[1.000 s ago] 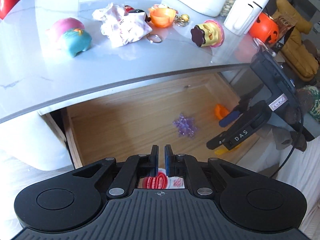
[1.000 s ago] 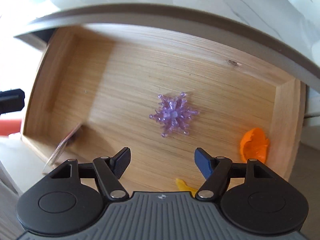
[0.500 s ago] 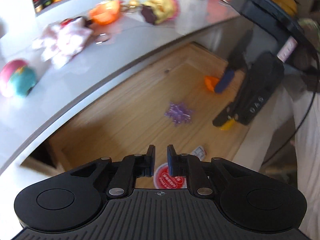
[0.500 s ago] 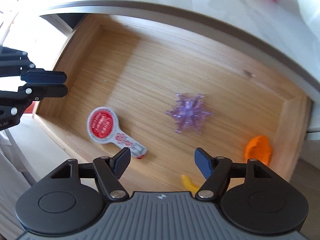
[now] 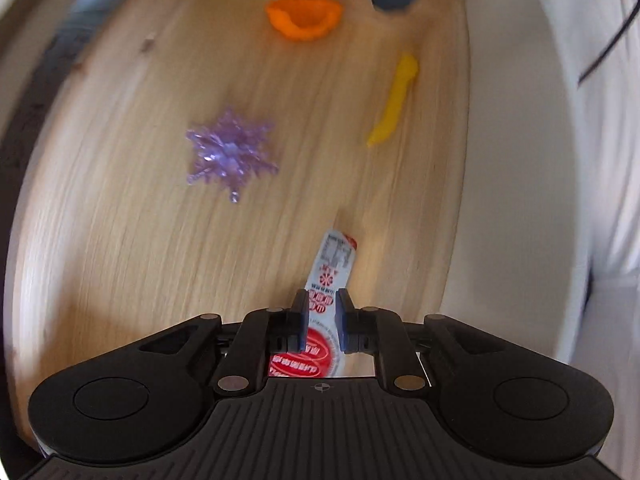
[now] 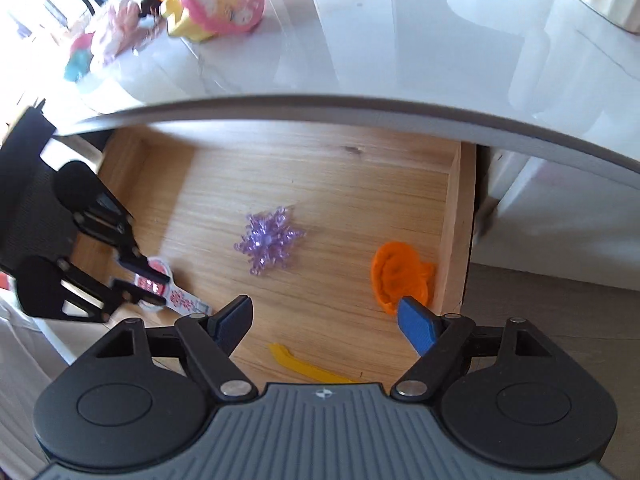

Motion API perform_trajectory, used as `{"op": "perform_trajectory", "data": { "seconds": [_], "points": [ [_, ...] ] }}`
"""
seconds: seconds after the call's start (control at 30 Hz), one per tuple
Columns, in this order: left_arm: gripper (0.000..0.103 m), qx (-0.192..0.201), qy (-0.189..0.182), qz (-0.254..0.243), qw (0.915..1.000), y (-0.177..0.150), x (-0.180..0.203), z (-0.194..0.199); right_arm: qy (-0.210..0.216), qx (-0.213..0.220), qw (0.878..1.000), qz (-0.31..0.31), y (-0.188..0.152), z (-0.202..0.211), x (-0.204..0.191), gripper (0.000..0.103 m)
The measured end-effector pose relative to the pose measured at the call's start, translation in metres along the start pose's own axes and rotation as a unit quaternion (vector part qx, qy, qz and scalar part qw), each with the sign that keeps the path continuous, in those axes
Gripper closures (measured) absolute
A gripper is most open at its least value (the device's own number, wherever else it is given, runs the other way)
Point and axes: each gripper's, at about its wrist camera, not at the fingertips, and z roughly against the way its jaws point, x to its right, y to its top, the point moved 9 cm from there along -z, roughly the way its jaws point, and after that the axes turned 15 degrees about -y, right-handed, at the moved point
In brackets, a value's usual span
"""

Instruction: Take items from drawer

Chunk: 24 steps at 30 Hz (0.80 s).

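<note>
Straddling the red-and-white paddle-shaped packet (image 5: 329, 280), the left gripper (image 5: 322, 307) has its fingers narrowed to either side of the neck where round head meets flat tail. Whether the pads are actually pinching or only just beside the packet cannot be told; motion blur softens the left wrist view. The packet lies flat on the floor of the open wooden drawer (image 6: 454, 216), near the front edge at the left end. Its long axis runs straight out from the left gripper, head under the tool, tail pointing away towards the drawer's right end.

The right gripper (image 6: 325, 322) hangs wide open above the front edge, holding nothing. Below it lies a yellow plastic pry stick (image 6: 308, 368); an orange crumpled silicone cup (image 6: 400, 276) sits by the right wall, and a purple crystal snowflake ornament (image 6: 269, 240) mid-floor, apart from everything.

Judgement: the left tool is the nearer one and already aligned along the packet, so the lift hinges on closing across the narrow neck.
</note>
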Motion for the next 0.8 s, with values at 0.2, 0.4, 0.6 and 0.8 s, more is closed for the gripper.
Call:
{"op": "perform_trajectory", "data": {
  "seconds": [0.2, 0.4, 0.6, 0.8],
  "points": [
    [0.08, -0.086, 0.06, -0.056, 0.9929, 0.008, 0.004, -0.016, 0.027, 0.013, 1.0, 0.0, 0.001, 0.01, -0.001, 0.018],
    [0.081, -0.093, 0.029, -0.046, 0.9942, 0.007, 0.007, -0.016, 0.042, 0.02, 0.999, -0.012, 0.004, 0.018, 0.0, 0.016],
    [0.082, -0.1, -0.011, -0.05, 0.9936, 0.007, 0.011, -0.014, 0.052, 0.024, 0.997, -0.047, 0.012, 0.023, 0.008, 0.013],
    [0.08, -0.095, 0.024, -0.031, 0.9947, 0.008, 0.005, -0.007, 0.048, 0.02, 0.997, -0.058, 0.012, 0.023, 0.013, 0.012]
  ]
}}
